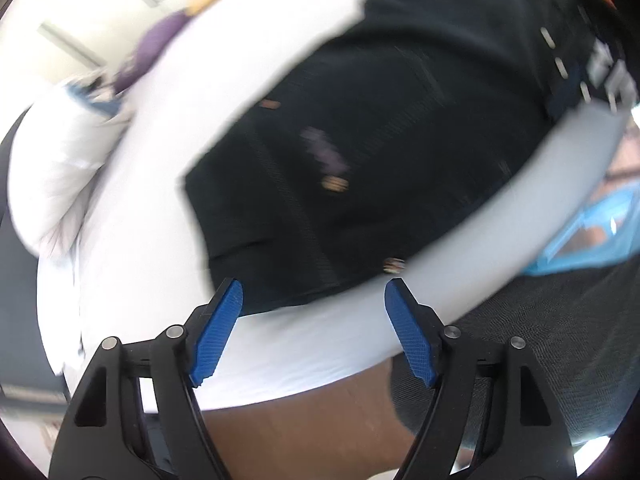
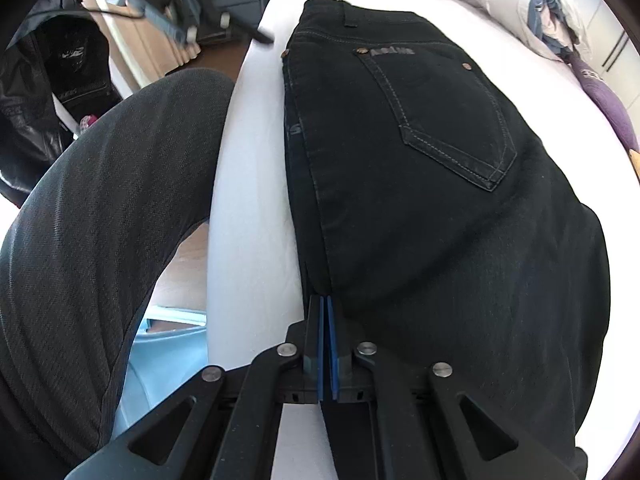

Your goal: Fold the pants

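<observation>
While R tongs (image 2: 325, 308) pinch pants (image 2: 440, 160), L tongs (image 1: 314, 292) agape

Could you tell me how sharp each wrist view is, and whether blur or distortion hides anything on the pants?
Left wrist view: motion blur smears the black pants, so rivets and stitching streak; only the open left hand-held gripper is crisp. Right wrist view: sharp, with pocket stitching on the pants readable; fisheye bending curves the white bed edge; the right hand-held gripper is in focus.
</observation>
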`<state>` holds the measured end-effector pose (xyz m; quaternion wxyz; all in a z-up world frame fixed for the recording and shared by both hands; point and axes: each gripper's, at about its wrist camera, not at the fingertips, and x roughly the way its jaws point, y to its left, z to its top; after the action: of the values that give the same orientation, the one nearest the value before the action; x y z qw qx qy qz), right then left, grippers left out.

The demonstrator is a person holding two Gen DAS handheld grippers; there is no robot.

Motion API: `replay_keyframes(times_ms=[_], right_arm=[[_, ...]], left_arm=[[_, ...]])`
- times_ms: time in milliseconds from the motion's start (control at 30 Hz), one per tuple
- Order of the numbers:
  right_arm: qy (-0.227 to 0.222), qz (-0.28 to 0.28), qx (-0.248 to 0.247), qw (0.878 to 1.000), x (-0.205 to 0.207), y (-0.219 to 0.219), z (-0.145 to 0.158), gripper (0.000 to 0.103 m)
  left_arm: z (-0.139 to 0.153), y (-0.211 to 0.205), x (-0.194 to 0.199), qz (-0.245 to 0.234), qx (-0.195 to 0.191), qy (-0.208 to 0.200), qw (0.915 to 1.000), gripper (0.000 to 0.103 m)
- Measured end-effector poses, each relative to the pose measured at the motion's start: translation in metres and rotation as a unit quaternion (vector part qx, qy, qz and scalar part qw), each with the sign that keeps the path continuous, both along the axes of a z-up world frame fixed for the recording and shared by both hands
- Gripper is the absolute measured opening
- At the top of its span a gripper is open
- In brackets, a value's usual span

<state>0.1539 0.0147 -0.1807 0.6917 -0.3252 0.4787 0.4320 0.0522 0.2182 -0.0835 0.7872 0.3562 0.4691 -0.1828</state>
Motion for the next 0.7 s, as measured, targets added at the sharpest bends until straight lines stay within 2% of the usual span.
replay_keyframes(times_ms=[100,167,233,267,333,367,400,500,533,600,633,700], right_arm=[[0.001,-0.032,0.025,0.999,0.002,-0.005,0.0,0.005],[0.004,-0.057,0.043,0.997,0.005,-0.009,0.001,0.005],[0.011,-0.095,0.069,0.993,0.008,-0.016,0.003,0.005],[0.013,-0.107,0.079,0.991,0.009,-0.019,0.004,0.006],[0.018,-0.143,0.105,0.984,0.009,-0.03,0.008,0.019],[0.023,-0.159,0.116,0.98,0.007,-0.037,0.011,0.035],[0.027,-0.177,0.132,0.975,0.001,-0.042,0.016,0.046],[0.03,-0.223,0.176,0.958,-0.021,-0.071,0.032,0.047],[0.033,-0.245,0.189,0.95,-0.03,-0.088,0.037,0.047],[0.042,-0.29,0.219,0.931,-0.042,-0.122,0.043,0.047],[0.049,-0.322,0.241,0.914,-0.048,-0.144,0.046,0.047],[0.061,-0.408,0.298,0.861,-0.061,-0.208,0.047,0.047]], left_arm=[[0.038,-0.001,0.022,0.049,-0.069,-0.014,0.9963,0.073],[0.055,-0.021,0.036,0.06,-0.105,-0.025,0.9924,0.073],[0.059,-0.045,0.049,0.064,-0.133,-0.023,0.9887,0.073],[0.056,-0.06,0.06,0.065,-0.151,-0.011,0.9864,0.073],[0.041,-0.087,0.076,0.067,-0.161,0.007,0.9846,0.073],[0.028,-0.101,0.085,0.069,-0.158,0.018,0.9848,0.073],[0.015,-0.113,0.091,0.07,-0.153,0.033,0.9852,0.073],[-0.038,-0.141,0.095,0.076,-0.105,0.071,0.989,0.073],[-0.046,-0.145,0.094,0.073,-0.098,0.061,0.9906,0.073],[-0.042,-0.141,0.098,0.086,-0.113,0.063,0.9879,0.073],[-0.041,-0.138,0.099,0.091,-0.119,0.071,0.9862,0.073],[-0.04,-0.136,0.101,0.087,-0.107,0.079,0.9872,0.073]])
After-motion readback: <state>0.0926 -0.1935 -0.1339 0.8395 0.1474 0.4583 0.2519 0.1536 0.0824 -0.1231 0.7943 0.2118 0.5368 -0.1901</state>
